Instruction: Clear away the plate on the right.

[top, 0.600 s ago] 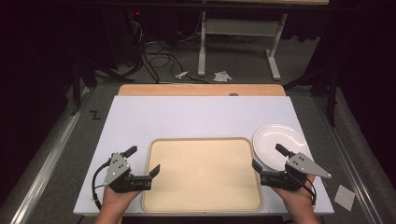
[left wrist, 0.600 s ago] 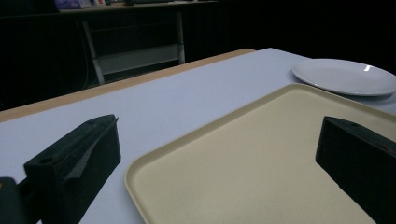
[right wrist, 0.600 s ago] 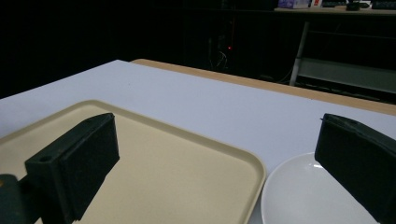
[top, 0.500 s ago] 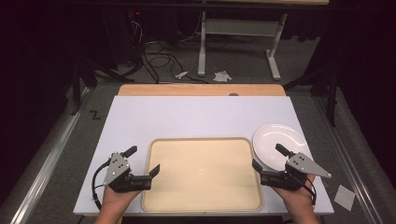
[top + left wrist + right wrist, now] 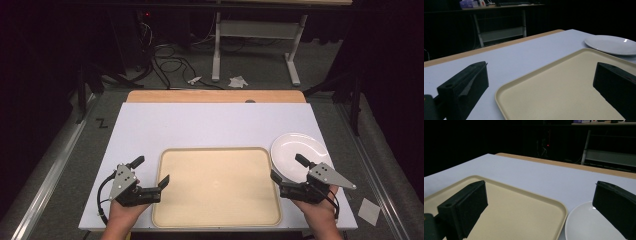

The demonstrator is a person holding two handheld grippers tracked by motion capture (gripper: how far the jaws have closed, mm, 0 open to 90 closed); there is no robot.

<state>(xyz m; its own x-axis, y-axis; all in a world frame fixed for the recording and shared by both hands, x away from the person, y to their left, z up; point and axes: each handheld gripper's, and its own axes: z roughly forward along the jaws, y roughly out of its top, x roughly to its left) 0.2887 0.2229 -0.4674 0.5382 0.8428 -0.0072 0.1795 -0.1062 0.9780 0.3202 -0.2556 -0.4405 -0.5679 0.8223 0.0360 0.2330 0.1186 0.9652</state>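
Observation:
A beige tray (image 5: 215,185) lies at the front middle of the white table (image 5: 210,125), and nothing is on it. To its right sits a white plate (image 5: 300,149), close to the tray's far right corner. My left gripper (image 5: 150,171) is open at the tray's left edge, one jaw over the table and one over the tray rim. My right gripper (image 5: 289,169) is open at the tray's right edge, one jaw over the plate. In the left gripper view the tray (image 5: 564,85) and plate (image 5: 611,43) lie ahead of the open gripper (image 5: 541,72). In the right gripper view the gripper (image 5: 541,188) spans the tray (image 5: 506,207) and the plate (image 5: 584,225).
A wooden strip (image 5: 215,96) runs along the table's far edge. Beyond it, on the floor, are cables (image 5: 165,55), the legs of a desk frame (image 5: 255,45) and scraps of paper. A white slip (image 5: 369,211) lies on the floor at the right.

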